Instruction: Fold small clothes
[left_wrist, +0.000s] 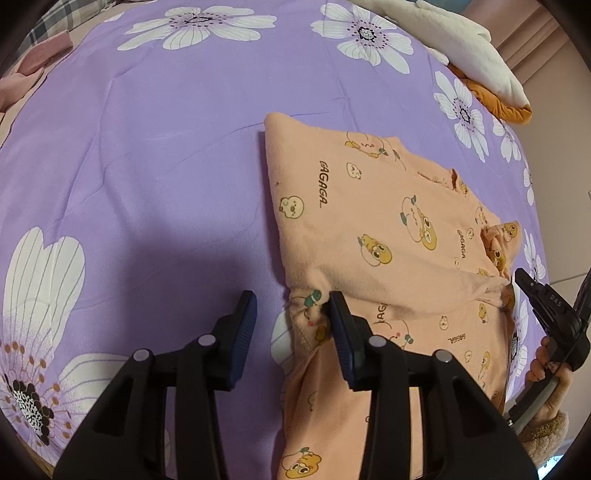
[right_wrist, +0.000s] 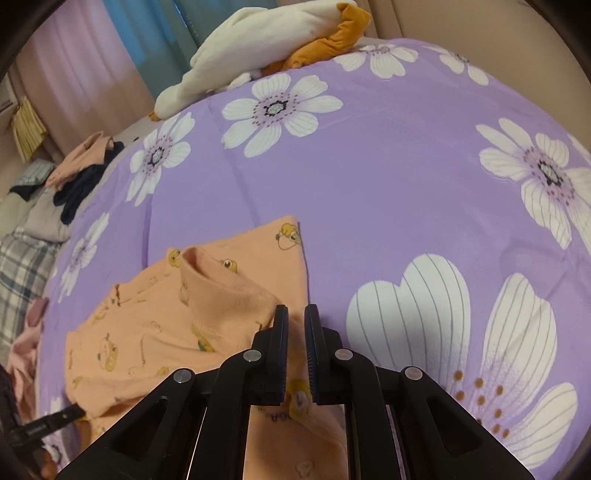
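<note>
A peach baby garment (left_wrist: 369, 221) printed with cartoon chicks lies partly folded on the purple flowered bedsheet (left_wrist: 147, 166). My left gripper (left_wrist: 291, 317) points down at its near left corner. The jaws stand apart, with the garment's edge beside the right finger (left_wrist: 341, 325) and bare sheet across the rest of the gap. My right gripper (right_wrist: 296, 321) is nearly shut on a fold of the garment (right_wrist: 155, 325) at its right edge, and peach cloth fills the slit between its pads. In the left wrist view that right gripper (left_wrist: 524, 280) meets the pulled fold, held by a hand (left_wrist: 546, 369) in a fuzzy sleeve.
A white and orange plush heap (right_wrist: 258, 44) lies at the sheet's far edge. Pink and dark clothes (right_wrist: 85, 162) are piled off the sheet to the left, above a plaid cloth (right_wrist: 22, 266). Pink fabric (left_wrist: 33, 62) lies at the far left.
</note>
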